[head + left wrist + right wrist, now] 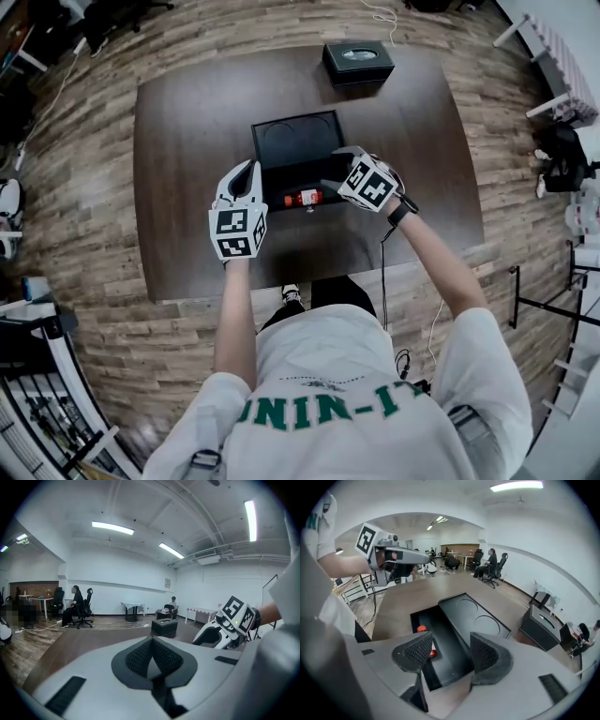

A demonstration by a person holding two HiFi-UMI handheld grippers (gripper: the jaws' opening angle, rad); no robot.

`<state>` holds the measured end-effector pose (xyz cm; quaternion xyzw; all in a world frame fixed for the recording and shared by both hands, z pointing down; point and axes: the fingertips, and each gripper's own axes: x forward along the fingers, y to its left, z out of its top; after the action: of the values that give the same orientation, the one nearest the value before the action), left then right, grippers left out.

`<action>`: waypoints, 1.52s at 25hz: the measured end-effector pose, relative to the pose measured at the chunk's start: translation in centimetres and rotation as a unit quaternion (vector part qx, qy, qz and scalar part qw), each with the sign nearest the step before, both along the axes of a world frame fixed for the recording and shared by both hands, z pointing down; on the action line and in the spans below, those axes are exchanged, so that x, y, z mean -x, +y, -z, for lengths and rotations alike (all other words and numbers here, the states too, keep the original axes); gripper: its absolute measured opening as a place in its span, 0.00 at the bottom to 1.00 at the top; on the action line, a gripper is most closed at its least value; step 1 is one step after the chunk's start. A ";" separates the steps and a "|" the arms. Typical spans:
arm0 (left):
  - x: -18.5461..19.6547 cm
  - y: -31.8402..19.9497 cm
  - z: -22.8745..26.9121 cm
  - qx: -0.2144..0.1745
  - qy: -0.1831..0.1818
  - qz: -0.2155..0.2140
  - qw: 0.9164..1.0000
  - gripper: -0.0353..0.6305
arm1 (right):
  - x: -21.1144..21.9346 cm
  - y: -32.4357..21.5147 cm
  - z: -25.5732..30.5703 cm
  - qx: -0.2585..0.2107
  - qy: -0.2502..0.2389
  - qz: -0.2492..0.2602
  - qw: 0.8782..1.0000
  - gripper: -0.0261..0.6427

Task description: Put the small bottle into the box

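The small bottle point(303, 198), pale with red ends, lies on its side in the black box's tray point(281, 183). In the right gripper view the bottle's red cap point(423, 629) shows in the tray, its body partly behind my left finger point(415, 651). My right gripper point(336, 171) hovers just right of the bottle and above the tray. Its jaws point(450, 651) stand wide open with nothing between them. My left gripper point(247, 167) hangs over the table left of the box, shut and holding nothing point(152, 641).
The box's lid point(298, 139), with two round recesses, lies open flat behind the tray. A black tissue box point(358, 61) stands at the table's far edge. Beyond the table, people sit on office chairs point(75, 606).
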<state>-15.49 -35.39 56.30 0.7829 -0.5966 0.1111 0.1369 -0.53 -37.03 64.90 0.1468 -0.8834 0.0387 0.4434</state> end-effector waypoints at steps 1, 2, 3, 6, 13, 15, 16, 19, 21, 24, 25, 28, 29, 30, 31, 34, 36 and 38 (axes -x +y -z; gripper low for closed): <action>0.0 -0.1 0.6 -0.002 -0.001 0.000 1.000 0.07 | -0.3 -0.3 0.9 -0.003 -0.010 -0.010 1.000 0.43; 0.0 -0.1 1.2 -0.004 -0.002 0.000 1.000 0.07 | -0.5 -0.6 1.9 -0.004 -0.021 -0.020 1.000 0.43; 0.1 -0.2 1.8 -0.005 -0.001 0.000 1.000 0.07 | -0.7 -0.9 3.0 -0.007 -0.030 -0.028 0.999 0.42; 0.4 -1.1 3.5 -0.005 0.005 0.004 1.000 0.07 | -1.5 -2.4 6.4 -0.032 -0.049 -0.053 0.997 0.42; 0.8 -3.6 9.2 -0.047 -0.008 0.011 0.999 0.07 | -3.0 -7.3 14.9 -0.120 -0.132 -0.155 0.972 0.40; 0.9 -4.5 10.8 -0.061 -0.014 0.015 0.998 0.07 | -2.8 -8.2 17.3 -0.138 -0.159 -0.173 0.962 0.39; 1.1 -4.9 11.6 -0.067 -0.015 0.018 0.997 0.07 | -2.7 -8.5 18.4 -0.147 -0.170 -0.180 0.957 0.39; 1.4 -5.9 13.9 -0.084 -0.018 0.030 0.996 0.07 | -2.5 -9.2 21.7 -0.175 -0.206 -0.204 0.941 0.37; 1.6 -6.6 15.4 -0.096 -0.021 0.038 0.994 0.07 | -2.4 -9.7 23.7 -0.193 -0.231 -0.221 0.928 0.35; 1.8 -7.1 17.1 -0.115 -0.026 0.046 0.992 0.07 | -2.6 -10.0 25.9 -0.212 -0.262 -0.250 0.908 0.30; 1.9 -7.1 17.6 -0.120 -0.027 0.049 0.991 0.07 | -2.6 -10.0 26.4 -0.218 -0.269 -0.259 0.902 0.28; 2.2 -7.3 18.7 -0.129 -0.026 0.056 0.990 0.07 | -2.4 -9.9 27.8 -0.232 -0.287 -0.278 0.887 0.23; 2.2 -7.4 18.9 -0.131 -0.025 0.058 0.989 0.07 | -2.3 -9.9 28.0 -0.235 -0.292 -0.284 0.883 0.21; 2.2 -7.5 19.0 -0.132 -0.025 0.059 0.989 0.07 | -2.3 -9.8 28.2 -0.237 -0.296 -0.289 0.879 0.19; 2.2 -7.5 19.1 -0.133 -0.025 0.061 0.989 0.07 | -2.2 -9.8 28.4 -0.239 -0.299 -0.294 0.876 0.17; 2.5 -7.6 19.2 -0.134 -0.027 0.067 0.988 0.07 | -1.6 -9.7 28.7 -0.243 -0.312 -0.302 0.868 0.11; 2.6 -7.6 19.2 -0.135 -0.027 0.067 0.988 0.07 | -1.4 -9.6 29.0 -0.247 -0.317 -0.305 0.864 0.08; 2.4 -7.7 19.4 -0.137 -0.028 0.067 0.988 0.07 | -1.3 -9.6 29.2 -0.249 -0.320 -0.309 0.860 0.07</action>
<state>-17.91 -43.07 36.88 0.7494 -0.6606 0.0404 0.0188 0.77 -46.61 35.70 0.4975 -0.8660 -0.0024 0.0498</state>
